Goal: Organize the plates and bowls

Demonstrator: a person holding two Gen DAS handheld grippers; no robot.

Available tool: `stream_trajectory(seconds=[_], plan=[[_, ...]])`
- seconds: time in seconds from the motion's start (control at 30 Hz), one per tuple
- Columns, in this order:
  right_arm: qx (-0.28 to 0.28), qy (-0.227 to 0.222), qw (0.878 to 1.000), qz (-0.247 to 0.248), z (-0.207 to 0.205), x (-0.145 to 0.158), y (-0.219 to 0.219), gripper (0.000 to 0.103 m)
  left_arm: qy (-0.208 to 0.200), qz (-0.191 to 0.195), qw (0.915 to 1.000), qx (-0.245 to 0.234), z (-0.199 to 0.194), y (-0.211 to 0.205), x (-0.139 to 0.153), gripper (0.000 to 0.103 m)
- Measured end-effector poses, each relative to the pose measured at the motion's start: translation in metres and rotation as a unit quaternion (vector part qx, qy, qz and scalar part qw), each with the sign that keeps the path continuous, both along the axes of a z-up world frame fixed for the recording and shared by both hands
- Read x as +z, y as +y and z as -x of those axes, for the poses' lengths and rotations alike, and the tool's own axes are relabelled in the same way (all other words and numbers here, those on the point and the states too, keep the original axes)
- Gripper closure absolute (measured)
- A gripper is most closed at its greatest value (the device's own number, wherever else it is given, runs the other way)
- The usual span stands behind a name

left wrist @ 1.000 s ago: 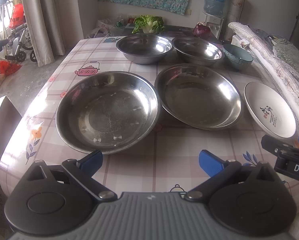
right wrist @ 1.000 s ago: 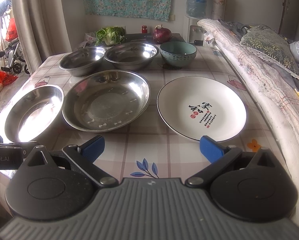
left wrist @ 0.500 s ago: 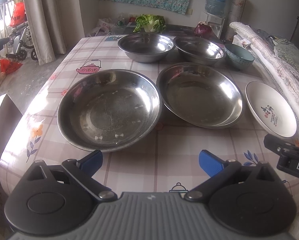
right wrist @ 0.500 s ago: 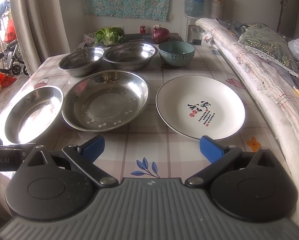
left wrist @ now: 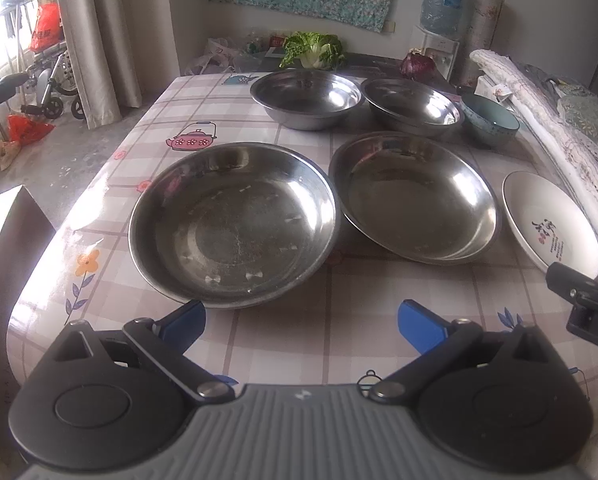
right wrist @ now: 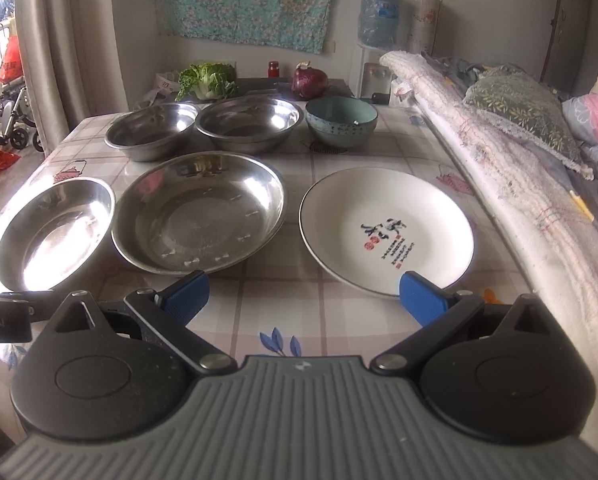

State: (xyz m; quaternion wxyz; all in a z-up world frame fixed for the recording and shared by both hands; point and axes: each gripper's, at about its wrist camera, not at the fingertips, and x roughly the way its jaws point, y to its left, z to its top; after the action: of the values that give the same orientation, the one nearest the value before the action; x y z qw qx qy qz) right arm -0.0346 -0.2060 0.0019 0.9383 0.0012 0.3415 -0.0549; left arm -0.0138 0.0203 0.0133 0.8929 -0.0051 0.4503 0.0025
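Checked plastic cloth over the desk (left wrist: 295, 344), printed with pink teapots and blue leaves. Nothing stacked yet; every dish set out singly, so judged to be the opening step, both grippers hanging back at the near edge.

Front row, biggest first: left steel plate (left wrist: 233, 224) directly ahead of the left gripper (left wrist: 301, 322), just beside the middle steel plate (left wrist: 417, 196), rims nearly touching. White plate (right wrist: 387, 232) off to the right, apart from the steel ones, its near rim just ahead of the right gripper (right wrist: 303, 294).

Back row: two steel bowls (right wrist: 153, 130) (right wrist: 249, 122) side by side, then the teal bowl (right wrist: 341, 120), smallest, near the right end.

Left gripper spread wide, empty. Right gripper likewise spread wide, empty, right finger tip close to the white plate's rim.

Next move, by guess: take one dish by its rim and nest it in a like one. Thin low rims flat on the cloth, so a shallow approach and a pinch across the lip needed; steel likely slippery, china liable to chip if dropped.

Writing: black brush characters with a red seal on the white plate, small lines beneath too fine to read. Partial white letters "DA" on the right gripper's body in the left view; partial lettering, roughly "OLAI", on the left gripper's body in the right view.
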Motion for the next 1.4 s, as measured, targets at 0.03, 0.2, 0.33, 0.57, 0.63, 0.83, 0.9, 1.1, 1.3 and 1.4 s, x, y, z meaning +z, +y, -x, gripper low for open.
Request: stream_trajectory(seconds=[0.03, 0.2, 0.33, 0.57, 0.63, 0.83, 0.9, 1.1, 1.3, 1.4], plan=[[-0.001, -0.002, 1.000, 0.001, 0.000, 0.001, 0.000, 0.001, -0.001, 0.000, 1.0000, 0.001, -0.001, 0.001, 0.000, 0.000], [0.009, -0.015, 1.000, -0.002, -0.006, 0.009, 0.000, 0.001, -0.012, 0.004, 0.9999, 0.009, -0.008, 0.013, 0.005, 0.000], [0.049, -0.044, 0.998, -0.018, -0.015, 0.024, -0.001, 0.001, -0.032, 0.001, 0.9994, 0.014, -0.023, 0.027, 0.017, 0.000], [0.109, -0.099, 0.988, -0.049, -0.052, 0.052, 0.010, 0.001, -0.060, 0.005, 0.9980, 0.019, -0.072, 0.051, 0.034, 0.000], [0.122, -0.107, 0.983, -0.080, -0.067, 0.057, 0.013, 0.001, -0.065, 0.019, 0.9977, 0.011, -0.088, 0.057, 0.035, 0.000], [0.138, -0.098, 0.975, -0.143, -0.126, 0.052, 0.030, 0.002, -0.078, 0.036, 0.9963, -0.001, -0.147, 0.070, 0.031, 0.000], [0.140, -0.087, 0.973, -0.161, -0.147, 0.044, 0.037, 0.006, -0.082, 0.030, 0.9962, 0.000, -0.172, 0.072, 0.025, 0.002], [0.147, -0.044, 0.972, -0.176, -0.201, 0.014, 0.053, 0.032, -0.040, -0.009, 0.9991, -0.006, -0.258, 0.070, -0.007, 0.031], [0.153, -0.028, 0.975, -0.159, -0.232, 0.006, 0.053, 0.056, -0.004, -0.064, 0.9977, -0.020, -0.309, 0.061, -0.038, 0.059], [0.156, -0.020, 0.975, -0.156, -0.244, 0.005, 0.053, 0.062, -0.003, -0.080, 0.9965, -0.026, -0.312, 0.063, -0.039, 0.070]])
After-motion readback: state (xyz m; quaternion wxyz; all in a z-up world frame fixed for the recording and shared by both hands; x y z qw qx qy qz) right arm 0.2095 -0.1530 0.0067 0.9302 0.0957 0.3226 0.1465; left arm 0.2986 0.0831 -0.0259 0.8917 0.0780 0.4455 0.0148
